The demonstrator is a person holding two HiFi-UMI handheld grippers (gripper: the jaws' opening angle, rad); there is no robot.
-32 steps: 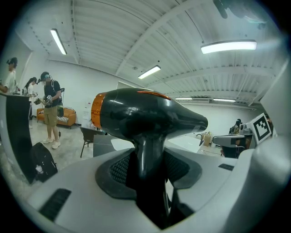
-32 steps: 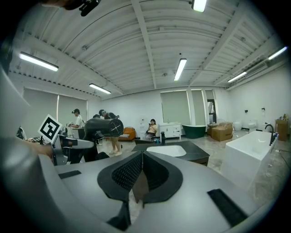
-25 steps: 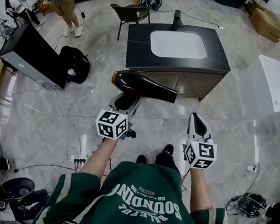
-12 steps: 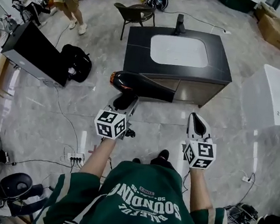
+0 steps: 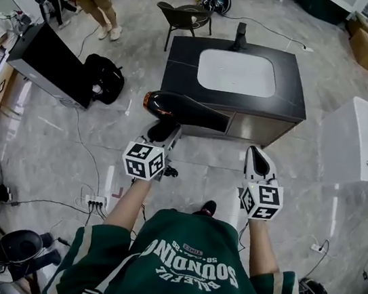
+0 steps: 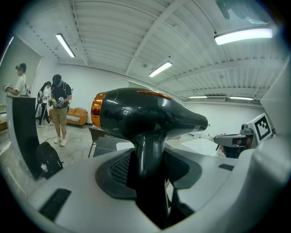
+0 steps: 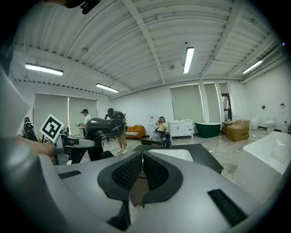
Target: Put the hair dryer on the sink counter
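While my left tool (image 5: 164, 134) clamped the handle of the black hair dryer with an orange rear ring (image 5: 186, 110), airborne short of the near edge of the dark sink desk (image 5: 181, 74), my right tool (image 5: 258, 162) hung narrow and empty; carrying forward, then lowering, seemed next.

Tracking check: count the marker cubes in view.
2: one cube on the left claw, holding the dryer; another cube on the right claw, shut and empty. None seems hidden.
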